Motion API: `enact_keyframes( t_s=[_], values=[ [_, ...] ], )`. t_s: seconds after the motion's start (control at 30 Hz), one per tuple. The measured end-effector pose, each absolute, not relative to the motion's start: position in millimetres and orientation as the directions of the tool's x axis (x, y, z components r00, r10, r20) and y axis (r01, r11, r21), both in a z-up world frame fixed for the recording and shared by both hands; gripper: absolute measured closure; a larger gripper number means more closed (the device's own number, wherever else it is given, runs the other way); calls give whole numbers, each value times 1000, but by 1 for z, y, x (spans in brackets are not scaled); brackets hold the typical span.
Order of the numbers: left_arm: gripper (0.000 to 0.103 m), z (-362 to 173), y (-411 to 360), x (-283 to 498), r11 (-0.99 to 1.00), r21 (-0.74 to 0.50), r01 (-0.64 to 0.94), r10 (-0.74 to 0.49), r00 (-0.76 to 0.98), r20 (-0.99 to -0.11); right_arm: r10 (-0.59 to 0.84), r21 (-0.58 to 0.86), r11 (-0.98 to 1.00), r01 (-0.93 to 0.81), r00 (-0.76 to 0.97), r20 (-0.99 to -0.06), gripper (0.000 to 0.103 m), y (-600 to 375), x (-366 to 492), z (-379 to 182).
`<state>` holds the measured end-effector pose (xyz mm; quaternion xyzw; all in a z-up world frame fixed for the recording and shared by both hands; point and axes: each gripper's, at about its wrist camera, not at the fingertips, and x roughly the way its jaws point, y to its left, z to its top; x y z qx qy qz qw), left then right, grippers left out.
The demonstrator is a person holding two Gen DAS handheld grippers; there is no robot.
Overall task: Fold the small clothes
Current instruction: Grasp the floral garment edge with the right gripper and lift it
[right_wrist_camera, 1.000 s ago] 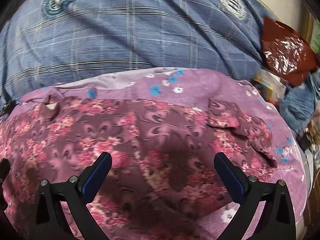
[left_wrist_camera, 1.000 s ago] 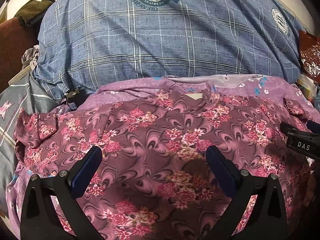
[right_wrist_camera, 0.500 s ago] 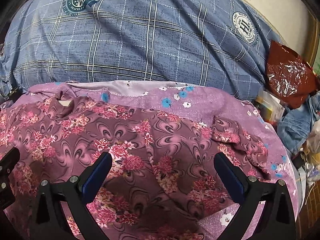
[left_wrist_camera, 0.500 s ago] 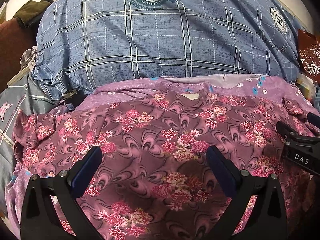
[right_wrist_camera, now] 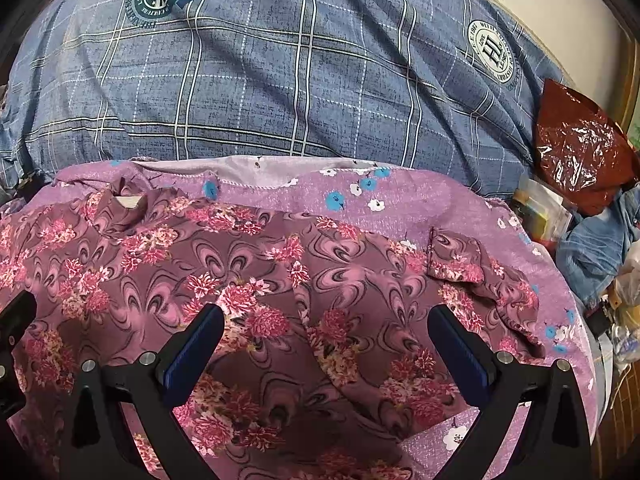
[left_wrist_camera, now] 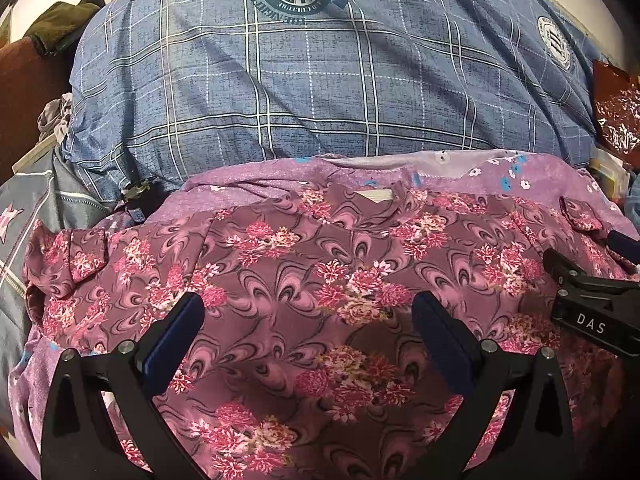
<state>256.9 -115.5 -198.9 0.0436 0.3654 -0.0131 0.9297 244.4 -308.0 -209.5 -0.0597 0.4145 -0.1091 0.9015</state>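
Observation:
A small maroon shirt with pink flowers (left_wrist_camera: 320, 264) lies spread flat, collar away from me, on a lilac flowered cloth (left_wrist_camera: 500, 168). It also shows in the right wrist view (right_wrist_camera: 240, 264), with its short sleeve (right_wrist_camera: 456, 260) out to the right. My left gripper (left_wrist_camera: 308, 332) is open and empty just above the shirt's middle. My right gripper (right_wrist_camera: 326, 344) is open and empty above the shirt's right half. The right gripper's body shows at the right edge of the left wrist view (left_wrist_camera: 592, 312).
A big blue plaid pillow (left_wrist_camera: 320, 92) lies behind the shirt. A red plastic bag (right_wrist_camera: 580, 148) and blue denim (right_wrist_camera: 600, 248) sit at the right. Grey bedding (left_wrist_camera: 32, 208) and a dark green cloth (left_wrist_camera: 64, 20) are at the left.
Both grippers have pulled back and up a little from the shirt, so more of the pillow shows. Both stay open. The shirt has not moved.

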Motion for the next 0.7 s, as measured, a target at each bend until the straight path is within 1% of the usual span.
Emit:
enact_keyframes(
  t_s=[0.43, 0.53, 0.63, 0.7],
  values=[
    [0, -202, -114, 258, 996, 73, 57, 9, 726, -687, -226, -169, 974, 151, 619, -752, 1, -320, 248, -213],
    [0, -202, -106, 259, 996, 71, 45, 16, 725, -689, -217, -135, 975, 176, 613, -759, 2, -347, 253, -213],
    [0, -203, -96, 260, 998, 61, 26, 23, 721, -692, -261, -125, 959, 253, 625, -736, 2, -394, 259, -212],
    [0, -203, -90, 261, 998, 53, 15, 26, 717, -696, -265, -80, 948, 308, 626, -733, 7, -433, 264, -215]
  ],
)
